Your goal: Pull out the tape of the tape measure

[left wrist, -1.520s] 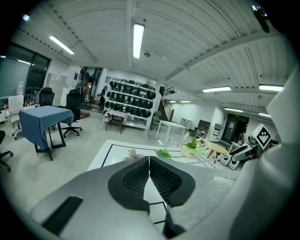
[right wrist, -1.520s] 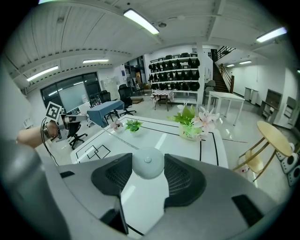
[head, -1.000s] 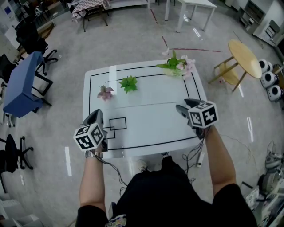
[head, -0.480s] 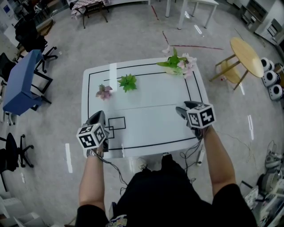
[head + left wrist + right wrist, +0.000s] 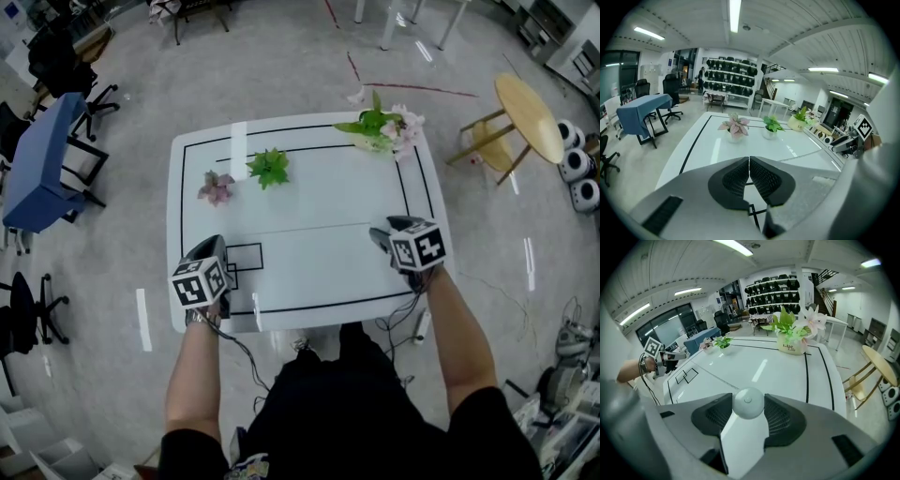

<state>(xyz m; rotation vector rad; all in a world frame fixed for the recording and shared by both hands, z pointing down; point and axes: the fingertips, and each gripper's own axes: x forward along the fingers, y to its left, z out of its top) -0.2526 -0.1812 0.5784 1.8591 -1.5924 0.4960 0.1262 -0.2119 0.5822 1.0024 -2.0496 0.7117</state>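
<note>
The only legible writing is "Life" on the white pot of pink flowers and green leaves point(image 5: 791, 347), which stands at 1 o'clock on the white table point(image 5: 319, 253). Each gripper's cube carries black-and-white square markers, not words.

The glossy table top has a black border line and two overlapping black rectangles point(image 5: 242, 258) at 8 o'clock. A small pink-leaved plant point(image 5: 216, 187) sits at 10 o'clock, with a small green plant point(image 5: 270, 169) just beside it toward 11 o'clock. Around the table is grey floor with a red tape line point(image 5: 412, 89) at 1 o'clock. A blue-draped table point(image 5: 37, 164) and black office chairs stand at 9 to 10 o'clock, and a round wooden table point(image 5: 530, 105) at 2 o'clock. Shelves of dark goods point(image 5: 726, 77) line the far wall under strip lights.

The tape measure point(image 5: 748, 404), a round white case with a centre button, sits between the pads of the right gripper point(image 5: 748, 395), which press on both its sides. That gripper is over the table's 4 o'clock edge. The left gripper point(image 5: 749, 159) is at 8 o'clock, its pads closed together with nothing visible between them.
</note>
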